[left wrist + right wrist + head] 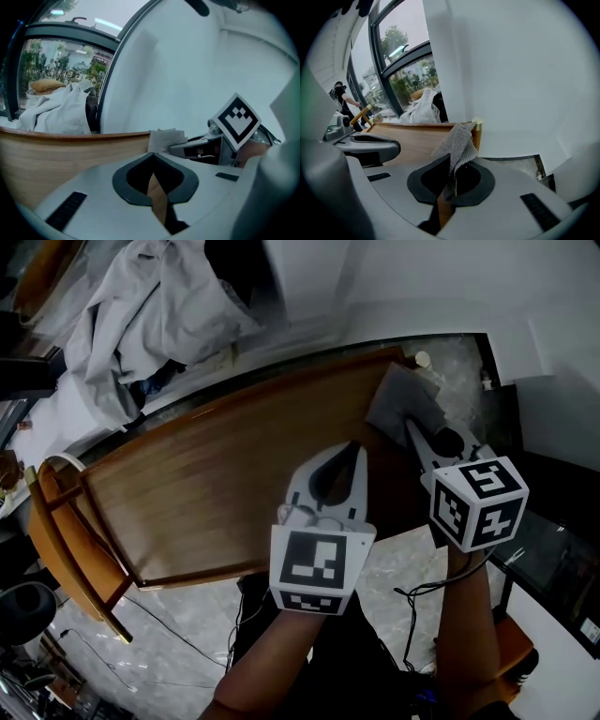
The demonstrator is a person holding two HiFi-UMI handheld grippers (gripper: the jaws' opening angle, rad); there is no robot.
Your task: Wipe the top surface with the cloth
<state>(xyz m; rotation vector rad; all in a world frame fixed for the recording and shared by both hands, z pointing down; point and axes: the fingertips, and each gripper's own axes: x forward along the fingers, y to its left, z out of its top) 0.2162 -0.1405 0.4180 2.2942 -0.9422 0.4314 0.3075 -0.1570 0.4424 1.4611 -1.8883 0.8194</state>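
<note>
At the left edge of the head view a wooden chair (70,540) stands against the end of the top (206,493), and a heap of white fabric (150,315) lies beyond the far edge at upper left. The wood itself is bare across its left and middle.

Just right of centre, the left gripper (353,448) hovers over the wood with its jaws together and nothing between them; its own view shows only a sliver of wood through the seam.

Further right, the grey cloth (398,399) sits on the top's far right corner, near a small brass knob (423,359). The right gripper (412,430) has its jaws pinched on a fold of the cloth, the rest standing up loosely above them in its own view.

Risks, as I judge them:
- The pinch takes only a narrow fold, so drag under pressure could pull the cloth free.
- Bunched like this, it may wipe only a thin strip.
- A sweep toward the left runs straight at the left gripper, so the two could knock.
- A sweep toward the right could carry the cloth off that corner.
</note>
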